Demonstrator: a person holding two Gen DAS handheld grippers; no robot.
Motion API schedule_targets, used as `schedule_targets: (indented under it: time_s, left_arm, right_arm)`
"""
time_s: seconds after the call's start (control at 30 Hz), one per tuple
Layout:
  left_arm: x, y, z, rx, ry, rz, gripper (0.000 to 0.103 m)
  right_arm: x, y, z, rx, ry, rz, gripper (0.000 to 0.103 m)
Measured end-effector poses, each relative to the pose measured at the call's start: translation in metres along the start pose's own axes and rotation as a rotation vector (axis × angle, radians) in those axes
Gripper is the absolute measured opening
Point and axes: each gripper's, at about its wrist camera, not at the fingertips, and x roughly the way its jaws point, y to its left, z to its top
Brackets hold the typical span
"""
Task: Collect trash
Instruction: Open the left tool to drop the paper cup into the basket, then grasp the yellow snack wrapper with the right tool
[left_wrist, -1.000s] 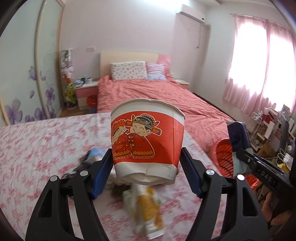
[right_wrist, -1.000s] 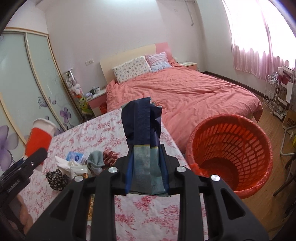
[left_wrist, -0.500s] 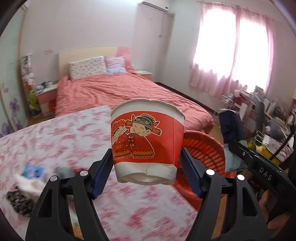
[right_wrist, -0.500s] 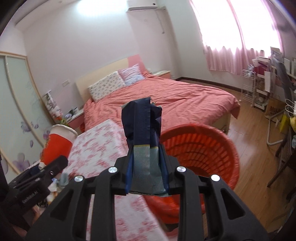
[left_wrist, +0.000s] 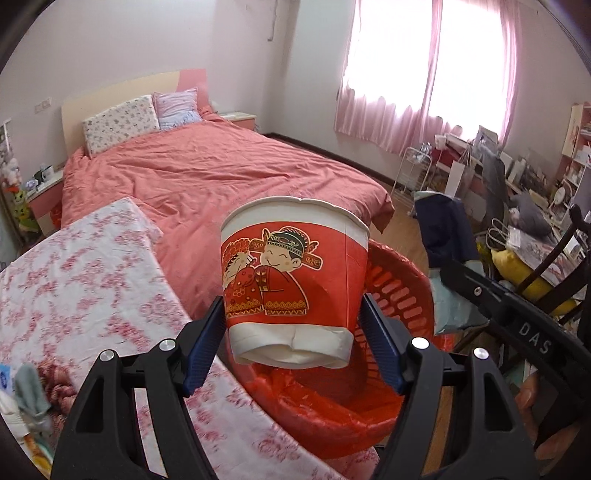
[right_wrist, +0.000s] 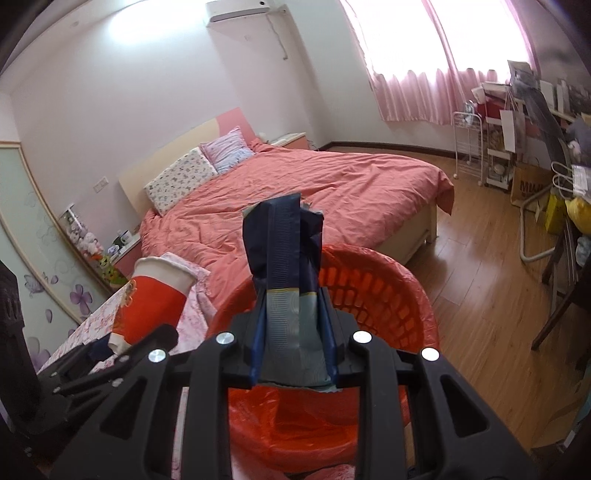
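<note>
Change: both grippers have swung from over the table (left_wrist: 92, 295) to over the bin (left_wrist: 399, 295).
Left gripper (left_wrist: 293, 345): clamped on cup (left_wrist: 291, 280), upright, mouth up.
Right gripper (right_wrist: 293, 347): clamped on wrapper (right_wrist: 286, 266), standing lengthwise upward above the bin.

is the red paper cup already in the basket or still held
Still held: the left hand-held gripper clamps the red paper cup upright, in front of the red basket.

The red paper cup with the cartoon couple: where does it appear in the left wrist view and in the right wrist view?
Left wrist view: the red paper cup fills the centre, clamped between the left gripper fingers, in front of the basket.
Right wrist view: the cup is at lower left, beside the floral table edge.
Shared landmark: the red basket, next to the cup in both views.
</note>
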Motion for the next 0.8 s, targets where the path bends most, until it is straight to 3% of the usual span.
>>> schedule_targets:
  time_s: [0.2,0.27,0.47,0.8]
  left_arm:
    - [0.022,-0.005,0.003,-0.013,0.058,0.035,0.074]
    - [0.024,-0.002,0.002,-0.022,0.074,0.047,0.080]
    - [0.022,0.000,-0.002,-0.032,0.096,0.081,0.083]
    - [-0.037,0.026,-0.020,-0.035,0.049,0.166,0.084]
  right_arm:
    - [0.018,-0.014,0.006,0.042,0.020,0.004,0.039]
    - [0.023,-0.018,0.006,0.061,0.033,0.003,0.045]
    - [0.020,-0.021,-0.002,0.072,0.038,-0.031,0.049]
    - [-0.013,0.010,-0.013,-0.045,0.011,-0.075,0.059]
